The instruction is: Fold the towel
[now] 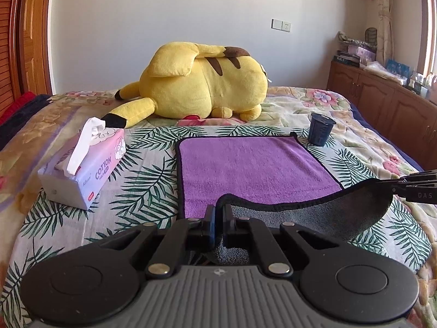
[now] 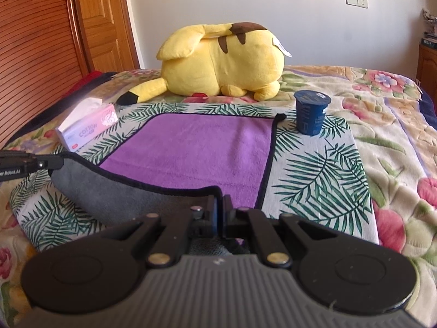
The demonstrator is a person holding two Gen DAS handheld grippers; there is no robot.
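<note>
**A:** Closest to you, your left tool (image 1: 218, 218) has its fingers pinched tight on the near left corner of the towel (image 1: 254, 164), and your right tool (image 2: 220, 213) is clamped the same way on the near right corner. Neither has any gap showing.

**B:** So where does that leave the fold?

**A:** Barely begun, I'd say. You've got the near edge lifted off the bed (image 2: 382, 136), enough that the grey underside shows and sags between your two tools. Most of the towel lies flat, purple side up, on the leaf-print cloth (image 2: 314, 169), with its far corners down. No crease has been made yet.

**B:** What's left, then?

**A:** By my reading, you need to carry that near edge across to the far edge, lay it down square, and let go. Any second fold would come after.

**B:** And the count?

**A:** One towel, two tools. Around it you have one tissue box (image 1: 84, 164) to the left, one dark blue cup (image 2: 312, 112) just beside the far right corner, and one yellow plush toy (image 1: 202, 82) behind.
</note>
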